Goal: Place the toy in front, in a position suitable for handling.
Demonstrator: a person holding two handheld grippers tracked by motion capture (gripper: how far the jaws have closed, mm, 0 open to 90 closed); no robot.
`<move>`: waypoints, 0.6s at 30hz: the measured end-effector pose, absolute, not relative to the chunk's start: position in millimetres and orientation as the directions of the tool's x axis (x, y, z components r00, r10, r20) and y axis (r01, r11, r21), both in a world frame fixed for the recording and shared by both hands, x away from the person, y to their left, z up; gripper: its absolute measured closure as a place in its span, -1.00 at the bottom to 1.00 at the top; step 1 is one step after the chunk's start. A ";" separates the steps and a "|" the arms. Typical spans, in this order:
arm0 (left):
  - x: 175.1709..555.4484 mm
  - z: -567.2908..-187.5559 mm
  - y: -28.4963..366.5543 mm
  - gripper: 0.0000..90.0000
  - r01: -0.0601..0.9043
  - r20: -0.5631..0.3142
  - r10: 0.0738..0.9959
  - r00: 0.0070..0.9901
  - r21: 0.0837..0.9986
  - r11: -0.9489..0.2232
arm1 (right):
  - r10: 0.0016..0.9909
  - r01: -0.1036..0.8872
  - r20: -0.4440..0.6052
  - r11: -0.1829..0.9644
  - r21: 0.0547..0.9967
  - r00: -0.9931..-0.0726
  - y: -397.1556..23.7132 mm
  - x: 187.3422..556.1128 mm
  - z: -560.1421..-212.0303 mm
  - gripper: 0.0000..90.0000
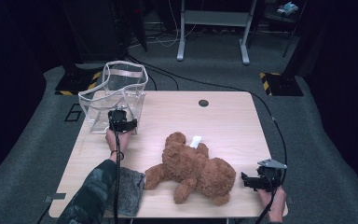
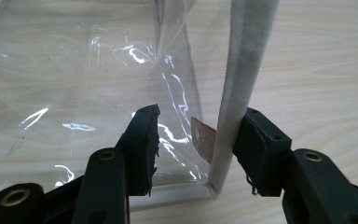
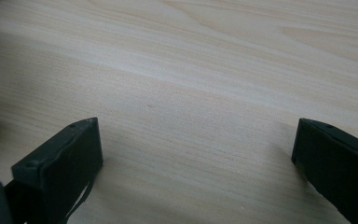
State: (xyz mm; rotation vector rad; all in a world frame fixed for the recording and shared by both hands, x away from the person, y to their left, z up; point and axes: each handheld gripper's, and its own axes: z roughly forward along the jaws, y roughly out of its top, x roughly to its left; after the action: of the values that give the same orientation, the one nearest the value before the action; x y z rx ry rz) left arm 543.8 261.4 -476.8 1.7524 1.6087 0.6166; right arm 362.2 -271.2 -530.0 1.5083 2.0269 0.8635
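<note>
One clear bag (image 1: 114,95), one teddy bear (image 1: 191,170) and one grey cloth (image 1: 128,191) sit on the surface (image 1: 228,126). The bag stands at the far left corner, well apart from the bear. The left tongs (image 1: 121,122) are at the bag's near side. Their own view shows what the high view cannot: the bag's white edge strip (image 2: 240,84) between parted jaws, one pad touching it. The right tongs (image 1: 249,181), just beside the bear, gape over bare wood.

Bag (image 2: 98,84) top cut off, prob.
</note>
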 end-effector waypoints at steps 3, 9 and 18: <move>548.2 -477.2 264.3 0.12 0.665 -0.074 0.990 0.118 0.747 -0.024 | 0.958 0.664 0.001 0.198 0.721 -0.287 -271.2 362.3 -530.0 -0.98; 548.7 -478.1 266.5 0.09 0.665 -0.088 0.989 0.118 0.747 -0.013 | 0.958 0.664 0.001 0.199 0.721 -0.288 -271.2 362.3 -530.0 -0.98; 545.0 -474.6 273.6 -0.19 0.655 -0.097 0.983 0.155 0.755 -0.029 | 0.958 0.664 0.001 0.199 0.721 -0.288 -271.2 362.2 -530.0 -0.98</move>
State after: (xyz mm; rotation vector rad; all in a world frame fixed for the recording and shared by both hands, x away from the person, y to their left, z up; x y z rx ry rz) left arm 545.0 273.6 -474.6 1.7564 1.5702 0.6158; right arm 362.2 -271.2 -530.0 1.5082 2.0273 0.8634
